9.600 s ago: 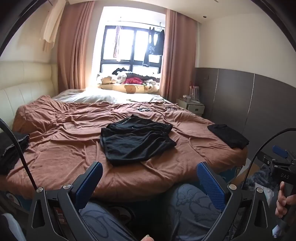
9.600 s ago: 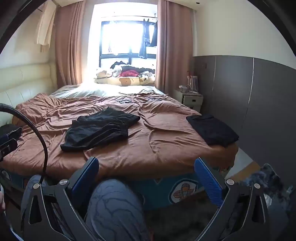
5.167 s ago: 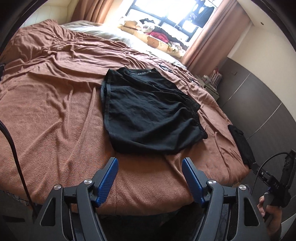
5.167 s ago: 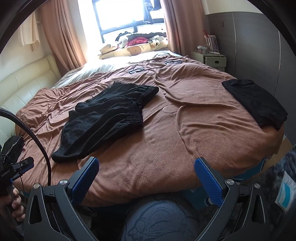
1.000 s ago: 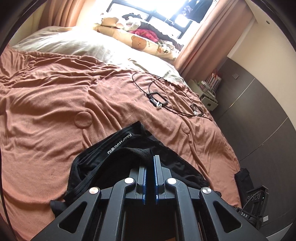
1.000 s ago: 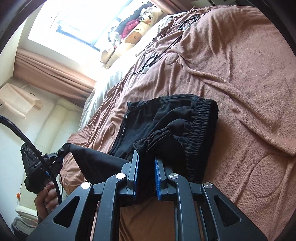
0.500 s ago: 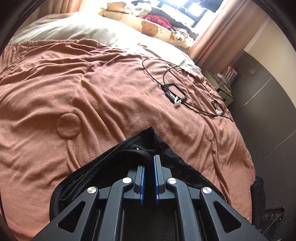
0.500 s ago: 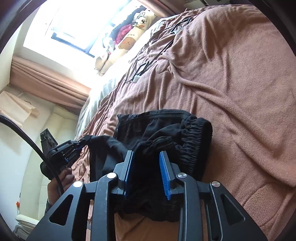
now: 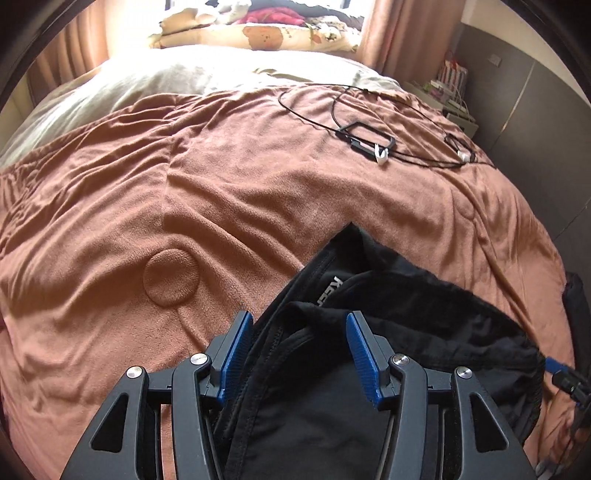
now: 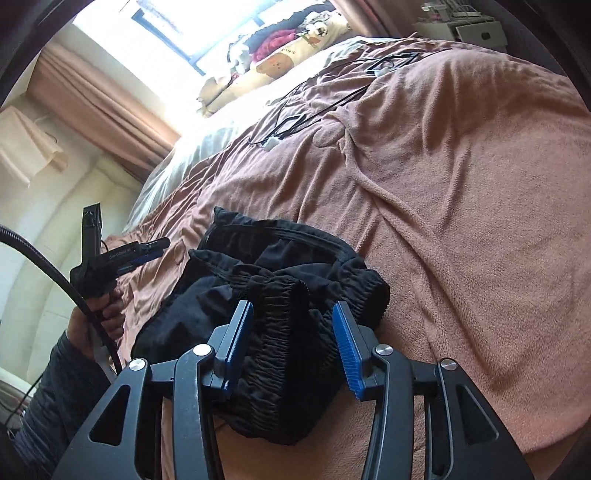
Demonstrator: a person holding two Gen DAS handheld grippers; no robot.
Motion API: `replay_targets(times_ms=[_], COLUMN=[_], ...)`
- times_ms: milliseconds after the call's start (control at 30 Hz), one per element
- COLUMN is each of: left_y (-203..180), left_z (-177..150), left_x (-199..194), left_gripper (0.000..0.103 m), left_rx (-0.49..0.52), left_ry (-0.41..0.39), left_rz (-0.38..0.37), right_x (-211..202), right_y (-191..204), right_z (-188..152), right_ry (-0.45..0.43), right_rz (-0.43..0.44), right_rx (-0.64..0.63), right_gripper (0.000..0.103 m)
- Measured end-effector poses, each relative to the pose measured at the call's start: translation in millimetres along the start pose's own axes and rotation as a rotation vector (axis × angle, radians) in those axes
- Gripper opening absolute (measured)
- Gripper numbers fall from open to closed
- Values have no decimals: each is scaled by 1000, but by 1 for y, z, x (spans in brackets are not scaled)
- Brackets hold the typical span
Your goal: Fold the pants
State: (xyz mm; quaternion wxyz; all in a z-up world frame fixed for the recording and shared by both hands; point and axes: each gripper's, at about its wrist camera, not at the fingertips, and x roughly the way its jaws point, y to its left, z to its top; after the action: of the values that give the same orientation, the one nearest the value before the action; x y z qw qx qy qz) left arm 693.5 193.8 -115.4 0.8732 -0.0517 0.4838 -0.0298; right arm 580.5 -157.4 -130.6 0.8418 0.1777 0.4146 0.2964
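Now we note the black pants (image 9: 424, 332) bunched on the brown blanket (image 9: 258, 192), waistband end doubled over. Left gripper (image 9: 300, 352) fingers stand apart, fabric loose between them. Right gripper (image 10: 293, 341) fingers likewise apart, straddling the gathered elastic waistband (image 10: 284, 317). Black cables (image 9: 369, 140) lie beyond.

Bed (image 9: 258, 192): covered by wrinkled brown fleece blanket (image 9: 110, 229). Black pants (image 10: 280, 295) lie bunched on blanket, elastic waistband uppermost. Thin black cables (image 9: 369, 140) with white plugs lie farther up. Pale sheet (image 9: 184, 77) and printed pillows (image 9: 280, 35) at window end.
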Motion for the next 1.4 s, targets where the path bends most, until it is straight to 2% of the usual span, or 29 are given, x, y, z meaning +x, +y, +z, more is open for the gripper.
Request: replay_targets(times_ms=[33,67,267,433,533,600,667,700,767,800,833,867,900,1133,1400], left_y=[-2,-4,-17,-17,-18,-17,-18,-19,-22,-23,-24,-24,-25,-38,-73], left_z=[-3,-5,-13,-17,-18,-17,-15,-14,-11,-9,-8,-6,-4,20,40], left_x=[2,4,23,45,55,57,56,53,46,42,38,34,30,8,19], left_gripper=[55,55,55,52,38,19,8,7,5,5,5,5,5,5,5], left_rx=[25,53,179,198,208,208,210,215,224,226,228,233,237,249,285], left_ry=[7,15,77,120,128,128,119,100,65,52,37,22,10,-62,-83], left_rz=[5,6,33,61,84,84,90,98,109,115,122,130,137,124,129], right_x=[2,5,21,32,41,48,52,54,58,60,60,59,58,30,9], right_y=[1,2,7,10,10,10,11,12,12,12,13,15,16,20,10], right_z=[4,6,16,24,26,28,28,29,29,29,28,28,27,23,20], right_ry=[9,17,69,75,86,90,79,74,76,86,85,81,79,18,-10], right_rz=[-4,-5,-15,-12,-8,3,4,5,23,21,4,-3,5,-19,-69], right_rx=[-22,-44,-145,-213,-242,-252,-272,-284,-294,-297,-304,-311,-315,-257,-91], right_gripper=[55,58,58,58,58,58,58,57,33,32,25,14,10,9,9])
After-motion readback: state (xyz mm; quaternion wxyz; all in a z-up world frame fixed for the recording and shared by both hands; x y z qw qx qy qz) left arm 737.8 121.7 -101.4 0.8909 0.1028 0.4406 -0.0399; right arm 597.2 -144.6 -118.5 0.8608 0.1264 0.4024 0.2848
